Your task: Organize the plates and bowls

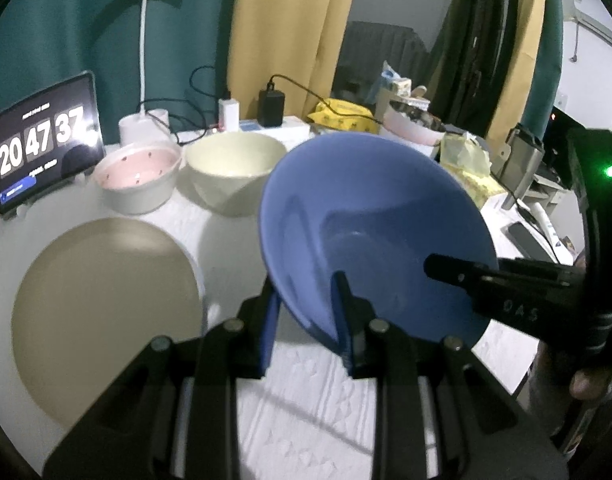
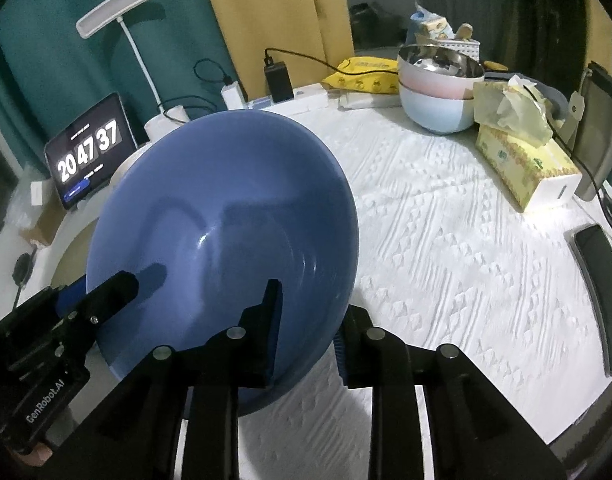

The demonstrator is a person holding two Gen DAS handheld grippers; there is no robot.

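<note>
A blue bowl (image 1: 369,224) is held tilted above the table by both grippers. My left gripper (image 1: 306,312) is shut on its near rim, one finger inside and one outside. My right gripper (image 2: 309,320) is shut on the bowl (image 2: 226,220) at its right rim; its finger (image 1: 465,276) reaches into the bowl from the right in the left wrist view. My left gripper also shows at the bowl's left rim in the right wrist view (image 2: 102,300). A tan plate (image 1: 106,312) lies flat at the left. A pink bowl (image 1: 138,176) and a cream bowl (image 1: 234,168) stand behind it.
A tablet clock (image 1: 42,144) and a lamp base (image 1: 142,128) stand at the back left. Chargers and cables (image 1: 270,108) lie at the back. Stacked bowls (image 2: 437,88), a tissue box (image 2: 525,160) and a phone (image 2: 593,256) are at the right.
</note>
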